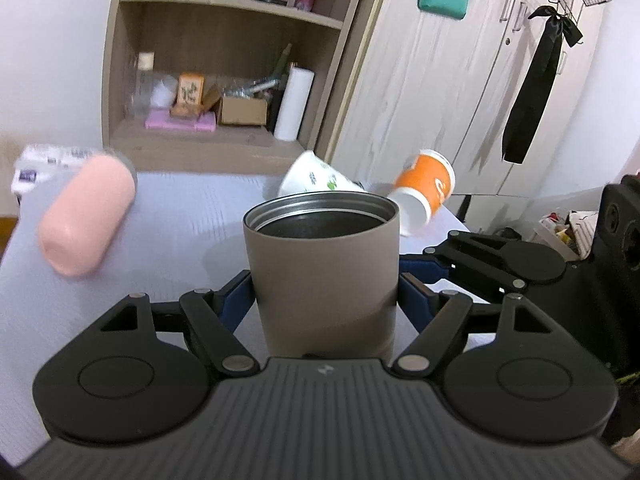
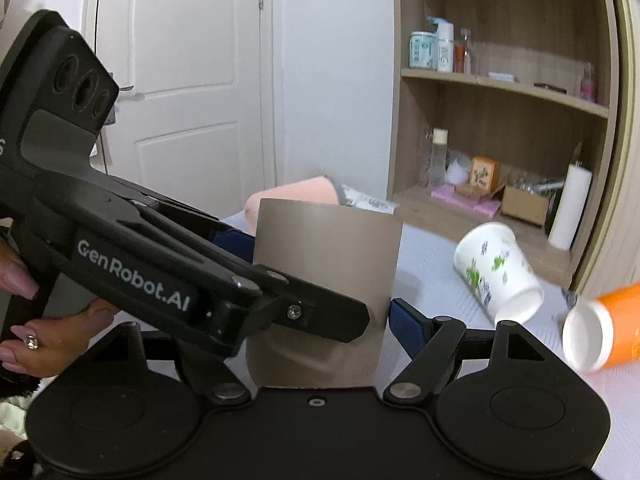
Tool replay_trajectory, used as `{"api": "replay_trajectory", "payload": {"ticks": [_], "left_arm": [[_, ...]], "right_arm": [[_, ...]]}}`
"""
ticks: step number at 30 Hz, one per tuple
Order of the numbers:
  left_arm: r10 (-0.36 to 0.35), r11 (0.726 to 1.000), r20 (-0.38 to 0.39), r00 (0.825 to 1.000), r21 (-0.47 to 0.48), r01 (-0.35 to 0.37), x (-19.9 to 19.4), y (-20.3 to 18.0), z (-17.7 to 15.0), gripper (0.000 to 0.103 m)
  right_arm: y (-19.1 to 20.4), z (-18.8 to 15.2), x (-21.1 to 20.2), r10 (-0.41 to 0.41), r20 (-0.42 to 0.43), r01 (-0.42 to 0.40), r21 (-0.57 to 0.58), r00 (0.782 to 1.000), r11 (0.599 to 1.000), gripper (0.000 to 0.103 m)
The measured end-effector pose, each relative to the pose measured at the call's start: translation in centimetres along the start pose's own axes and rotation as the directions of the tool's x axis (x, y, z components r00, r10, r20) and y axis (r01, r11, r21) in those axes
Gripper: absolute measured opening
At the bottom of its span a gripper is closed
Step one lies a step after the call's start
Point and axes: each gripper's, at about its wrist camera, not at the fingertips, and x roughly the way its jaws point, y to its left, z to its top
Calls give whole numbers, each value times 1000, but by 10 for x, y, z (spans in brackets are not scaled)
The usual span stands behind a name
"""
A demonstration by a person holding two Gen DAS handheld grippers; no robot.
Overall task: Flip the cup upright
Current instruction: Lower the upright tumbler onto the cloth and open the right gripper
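My left claw (image 1: 326,292) is clamped on the taupe cup (image 1: 324,264), its blue fingers (image 1: 236,300) pressing both sides of the lower body. The cup stands mouth-up, its dark inside showing, held above the pale table (image 1: 168,248). In the right wrist view the left claw reaches in level from the left, with the person's hand (image 2: 44,332) wrapped on its grip. My right claw (image 2: 320,320) sits low around the same cup; one blue finger (image 2: 408,324) stands just off the wall, so I cannot tell if it grips. Behind lie a pink cup (image 1: 88,216), a white paper cup (image 1: 316,178) and an orange paper cup (image 1: 426,188), all on their sides.
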Motion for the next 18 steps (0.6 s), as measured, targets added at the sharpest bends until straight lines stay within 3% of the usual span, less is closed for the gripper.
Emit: {"api": "replay_trajectory", "payload": {"ticks": [4,18], "left_arm": [[-15,1000,23,1000,-7,15,7,8,11,76],[-1,997,38,999,84,-2,39,0,15,76]], "right_arm": [[-1,4,6,-37,41,39,-55,998,998,82],[-13,-2,21,-125,23,126,-73,992,989,82]]}}
